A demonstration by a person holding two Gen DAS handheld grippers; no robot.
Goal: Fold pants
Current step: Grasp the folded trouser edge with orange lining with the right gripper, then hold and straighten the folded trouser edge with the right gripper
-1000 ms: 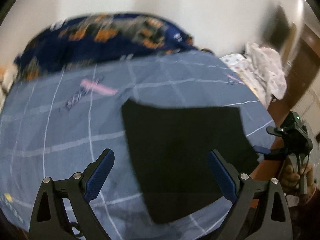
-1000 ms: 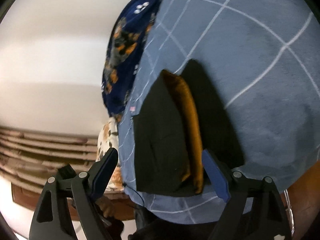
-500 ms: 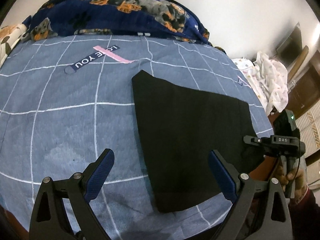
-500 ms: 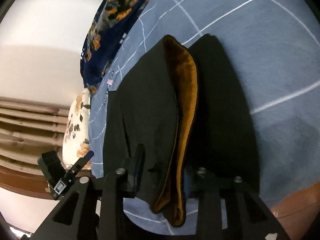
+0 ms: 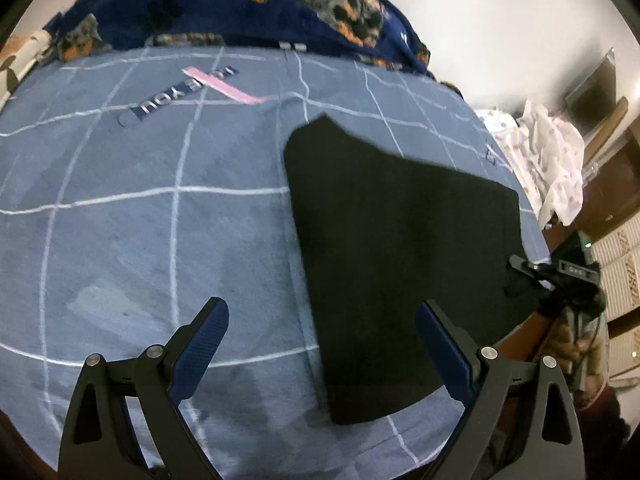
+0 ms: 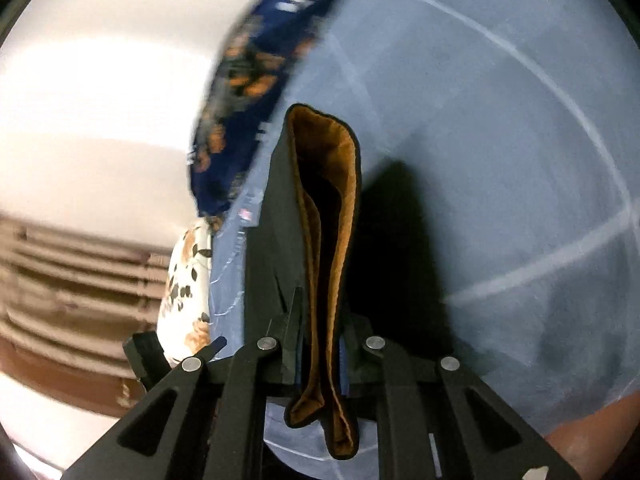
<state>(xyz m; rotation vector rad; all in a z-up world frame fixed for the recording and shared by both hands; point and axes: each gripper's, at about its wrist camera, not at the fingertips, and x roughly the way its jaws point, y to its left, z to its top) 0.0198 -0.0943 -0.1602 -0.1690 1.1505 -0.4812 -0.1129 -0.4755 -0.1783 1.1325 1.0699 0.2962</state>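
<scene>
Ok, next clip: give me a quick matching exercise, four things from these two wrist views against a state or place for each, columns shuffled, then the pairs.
Things
1. left hand-held gripper
2. right hand-held gripper
3. black pants
4. dog-print blanket

States or places
A. bunched at the far end of the blue checked bedspread
B. jaws wide apart, nothing between them
C. lying flat on the bedspread, one end raised, brown lining showing
D. jaws just closed, pinching the pants' edge

Pairs: 1-B, 2-D, 3-C, 4-A
</scene>
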